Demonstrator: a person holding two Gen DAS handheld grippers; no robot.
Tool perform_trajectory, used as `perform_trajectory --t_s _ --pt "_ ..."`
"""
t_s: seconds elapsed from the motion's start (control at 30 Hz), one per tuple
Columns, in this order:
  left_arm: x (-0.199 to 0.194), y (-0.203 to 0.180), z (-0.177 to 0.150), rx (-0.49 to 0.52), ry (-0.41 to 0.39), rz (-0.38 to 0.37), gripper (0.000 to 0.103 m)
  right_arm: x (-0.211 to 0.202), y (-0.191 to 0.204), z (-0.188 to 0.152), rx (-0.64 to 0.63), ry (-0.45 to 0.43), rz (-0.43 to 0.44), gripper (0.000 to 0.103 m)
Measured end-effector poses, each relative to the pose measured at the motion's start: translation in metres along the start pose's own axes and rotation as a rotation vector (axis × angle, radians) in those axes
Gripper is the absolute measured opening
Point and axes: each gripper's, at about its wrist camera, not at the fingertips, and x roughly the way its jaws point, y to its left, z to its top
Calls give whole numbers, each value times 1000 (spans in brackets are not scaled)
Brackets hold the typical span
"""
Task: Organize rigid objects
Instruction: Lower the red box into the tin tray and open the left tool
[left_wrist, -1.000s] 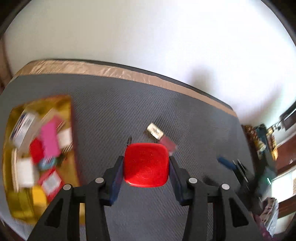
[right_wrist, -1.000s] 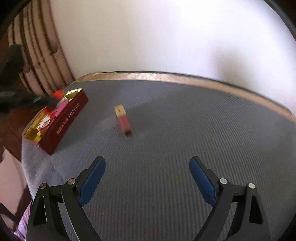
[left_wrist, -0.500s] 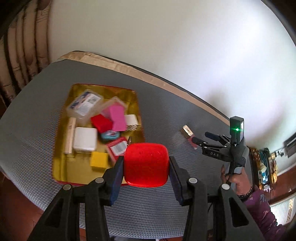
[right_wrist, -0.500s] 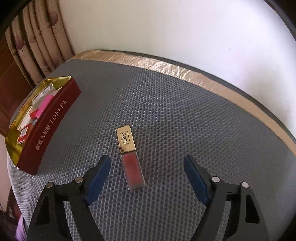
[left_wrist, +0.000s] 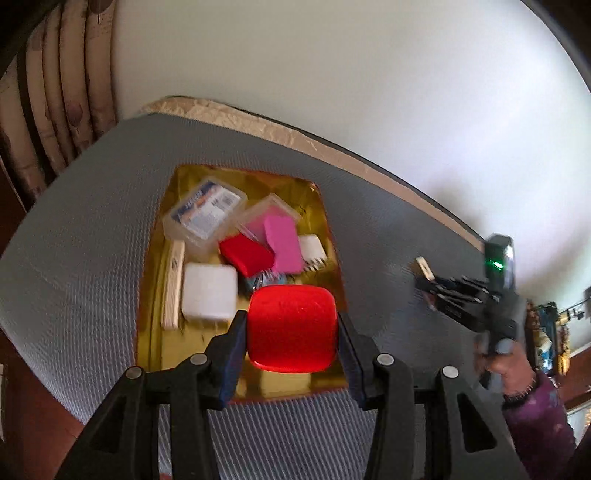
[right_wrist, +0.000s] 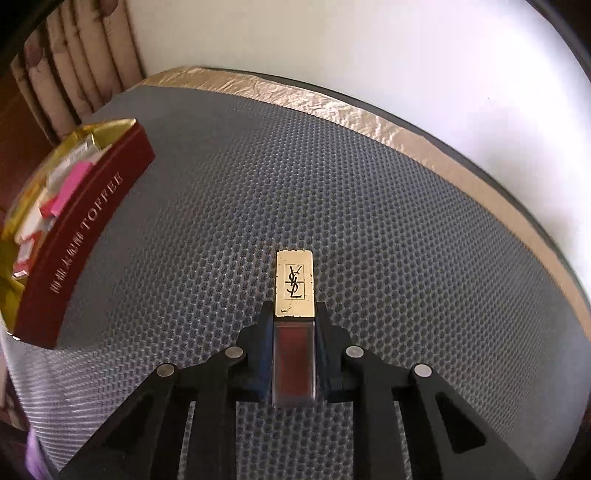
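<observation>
My left gripper (left_wrist: 291, 332) is shut on a red rounded box (left_wrist: 291, 326) and holds it above the near end of the gold toffee tin (left_wrist: 317, 203). The tin holds several small boxes: clear plastic cases, a pink one, a red one, a white one. My right gripper (right_wrist: 293, 350) is shut on a lip-gloss tube with a gold cap (right_wrist: 294, 284), which lies on the grey mesh mat (right_wrist: 369, 206). In the left wrist view the right gripper (left_wrist: 447, 295) shows at the right, with the tube's gold cap (left_wrist: 424, 267) sticking out.
The red-sided toffee tin (right_wrist: 85, 236) stands at the left in the right wrist view. A gold tape strip (right_wrist: 332, 99) runs along the mat's far edge below a white wall. Curtains (left_wrist: 55, 92) hang at the far left. Cluttered shelves (left_wrist: 550, 332) sit at the far right.
My left gripper has carried the red box from over the mat to above the tin. My right gripper has moved up to the lip-gloss tube and closed on it.
</observation>
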Motion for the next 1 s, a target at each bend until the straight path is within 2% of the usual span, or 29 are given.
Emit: perform_trajectory --t_s 0.1,0.27,0.43,0.83,0.9,1.0 --pt "15 5 12 11 -7 46 47 -7 -9 -7 54 5 46 18" --pt "42 13 25 22 15 81 47 -17 -20 -20 158 4 112 18" --pt "56 24 27 0 32 102 47 -23 -19 -23 182 -14 124 18" --pt "59 38 24 -9 51 136 48 -31 -20 -29 236 -27 162 18" --pt "56 33 25 -2 48 156 49 -33 -20 -29 240 -29 161 18" --pt "52 32 29 16 18 232 52 -36 -19 -31 252 -28 171 18"
